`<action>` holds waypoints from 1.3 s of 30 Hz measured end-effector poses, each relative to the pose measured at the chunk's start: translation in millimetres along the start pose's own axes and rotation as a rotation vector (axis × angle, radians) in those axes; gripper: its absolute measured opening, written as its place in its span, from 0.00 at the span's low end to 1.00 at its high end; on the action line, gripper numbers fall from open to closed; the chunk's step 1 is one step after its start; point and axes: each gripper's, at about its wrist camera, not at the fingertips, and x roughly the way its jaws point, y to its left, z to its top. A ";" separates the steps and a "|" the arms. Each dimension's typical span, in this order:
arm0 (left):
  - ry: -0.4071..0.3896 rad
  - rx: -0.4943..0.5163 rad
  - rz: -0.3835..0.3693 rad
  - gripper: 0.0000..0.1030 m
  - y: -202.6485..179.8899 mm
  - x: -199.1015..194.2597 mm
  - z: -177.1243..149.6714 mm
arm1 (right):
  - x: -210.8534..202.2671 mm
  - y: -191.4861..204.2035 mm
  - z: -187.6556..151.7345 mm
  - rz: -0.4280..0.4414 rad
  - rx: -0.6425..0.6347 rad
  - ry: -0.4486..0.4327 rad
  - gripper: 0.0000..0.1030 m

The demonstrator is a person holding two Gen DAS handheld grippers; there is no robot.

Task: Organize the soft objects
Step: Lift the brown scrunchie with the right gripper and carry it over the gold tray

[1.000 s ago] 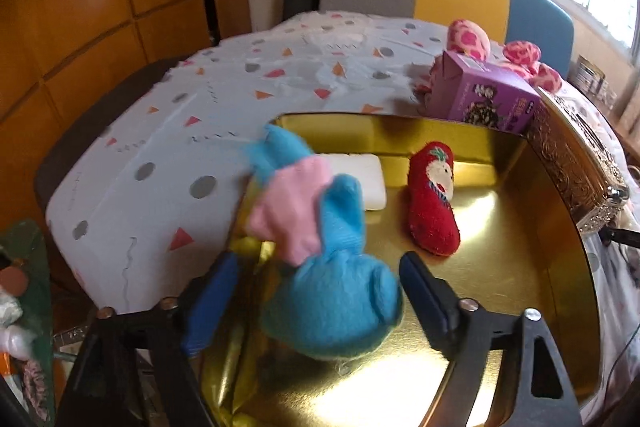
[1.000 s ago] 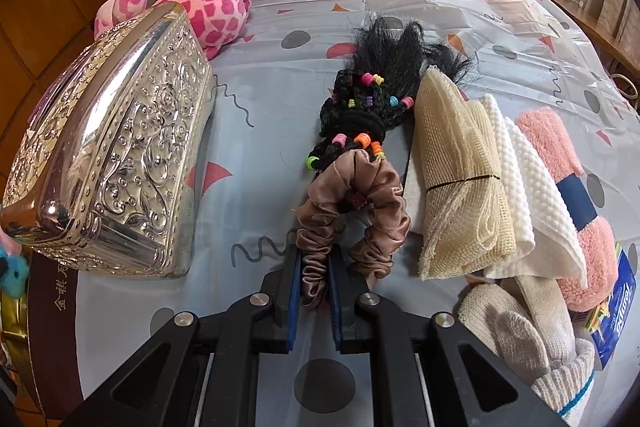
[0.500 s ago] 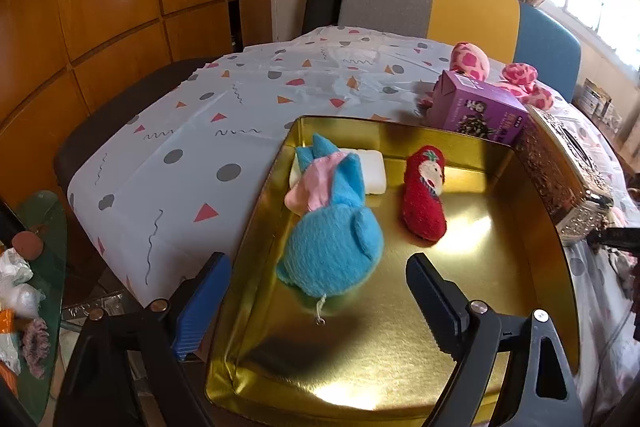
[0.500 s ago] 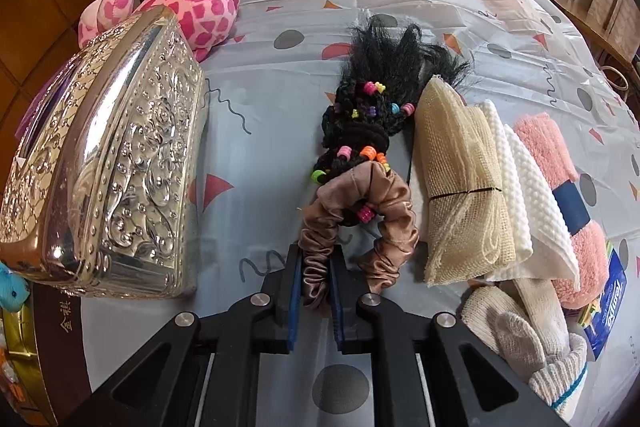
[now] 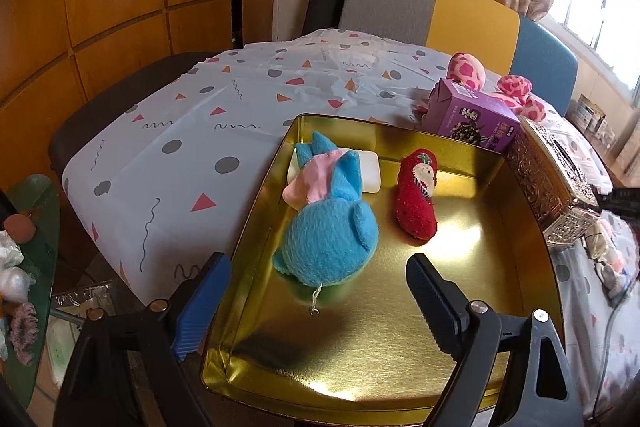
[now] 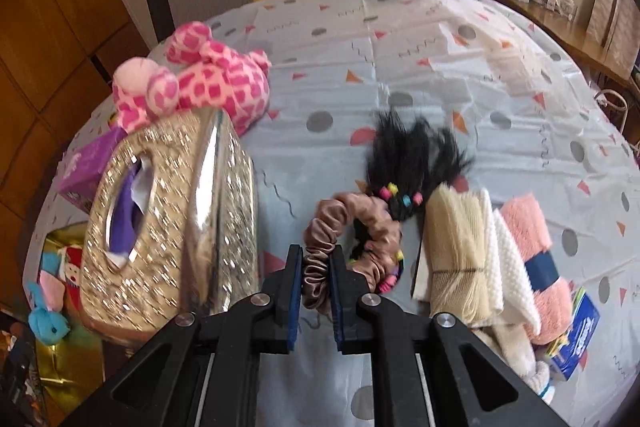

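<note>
- The brown scrunchie (image 6: 352, 235) is clamped between the two fingers of the right tongs (image 6: 316, 291), and its ring hangs in front of them, above the worktop (image 6: 400, 67).
- Just behind the scrunchie lies a black hair piece (image 6: 416, 155) with small colored bands; I cannot tell if the two touch.
- To the right of it there is a pile of folded cloths (image 6: 480, 251): a beige one, a white one and a pink one, close together.
- To the left of the scrunchie stands a silver tissue box (image 6: 172, 219), and a pink spotted plush toy (image 6: 204, 87) lies behind this box.
- The left tongs (image 5: 316, 303) are wide apart and hold nothing; they hover over the near part of a gold tray (image 5: 360, 355).
- In the tray lies a blue plush toy (image 5: 328, 227) with a pink part, near the left wall of the tray.
- Its far end rests on a white block (image 5: 370, 175).
- A red plush toy (image 5: 416, 199) lies to the right of the blue one, a little apart from it.
- A purple box (image 5: 472, 115) stands on the worktop just behind the far right corner of the tray.
</note>
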 end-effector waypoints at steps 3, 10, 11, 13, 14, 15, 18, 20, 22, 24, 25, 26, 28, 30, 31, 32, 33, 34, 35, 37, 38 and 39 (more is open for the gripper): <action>-0.004 -0.006 -0.001 0.90 1.6 -1.8 0.0 | -8.3 8.6 10.5 -0.010 -0.017 -0.023 0.11; -0.014 -0.031 -0.011 0.90 8.8 -6.9 0.8 | -15.2 19.2 31.5 -0.036 -0.024 -0.053 0.10; -0.015 -0.034 -0.014 0.90 9.8 -7.3 1.1 | -16.0 17.3 32.4 -0.025 -0.014 -0.051 0.10; -0.016 -0.036 -0.014 0.90 10.1 -7.5 2.2 | -19.6 16.4 30.5 0.005 -0.005 -0.049 0.10; -0.019 -0.036 -0.014 0.90 10.0 -7.9 2.7 | -21.1 17.7 30.7 0.011 -0.010 -0.052 0.10; -0.020 -0.036 -0.013 0.90 9.8 -7.9 3.1 | -22.2 20.2 31.5 0.017 -0.014 -0.054 0.10; -0.021 -0.031 -0.018 0.90 7.3 -9.5 2.6 | -23.3 31.2 35.6 0.021 -0.030 -0.067 0.10; -0.025 -0.019 -0.014 0.91 5.1 -11.7 1.7 | -23.6 40.1 38.0 0.025 -0.043 -0.077 0.10; -0.024 -0.013 -0.009 0.92 3.9 -12.5 1.1 | -23.5 50.7 40.7 0.029 -0.060 -0.086 0.10; -0.025 -0.014 -0.004 0.92 4.4 -13.6 0.5 | -23.8 62.0 42.4 0.040 -0.077 -0.094 0.10; -0.025 -0.016 -0.003 0.92 5.0 -14.1 0.3 | -24.3 67.1 43.3 0.045 -0.085 -0.100 0.10; -0.024 -0.017 -0.002 0.92 5.1 -14.5 0.4 | -25.2 73.9 44.3 0.054 -0.098 -0.107 0.10; -0.026 -0.016 0.002 0.92 6.1 -15.3 0.2 | -26.9 89.2 45.9 0.069 -0.129 -0.122 0.10; -0.024 -0.015 0.003 0.92 6.4 -15.6 -0.1 | -27.8 104.1 46.6 0.085 -0.158 -0.130 0.10; -0.023 -0.013 0.005 0.93 7.0 -15.9 -0.6 | -27.8 111.3 46.6 0.094 -0.172 -0.132 0.10; -0.022 -0.013 0.006 0.93 7.1 -16.1 -0.9 | -27.9 117.9 46.0 0.103 -0.185 -0.132 0.10; -0.020 -0.013 0.006 0.93 7.2 -16.0 -1.3 | -27.9 124.4 45.0 0.110 -0.204 -0.137 0.10; -0.019 -0.014 0.007 0.93 7.4 -16.0 -1.6 | -27.4 132.2 43.3 0.116 -0.222 -0.137 0.10; -0.018 -0.015 0.008 0.93 7.6 -16.2 -2.1 | -27.0 138.1 41.7 0.125 -0.235 -0.135 0.10; -0.015 -0.015 0.008 0.93 8.0 -16.6 -3.4 | -26.4 149.4 37.4 0.144 -0.258 -0.130 0.10; -0.014 -0.016 0.009 0.93 8.1 -16.8 -3.7 | -26.0 154.6 35.1 0.152 -0.269 -0.127 0.10; -0.014 -0.017 0.008 0.93 8.6 -16.9 -3.9 | -25.4 160.3 32.3 0.164 -0.281 -0.121 0.10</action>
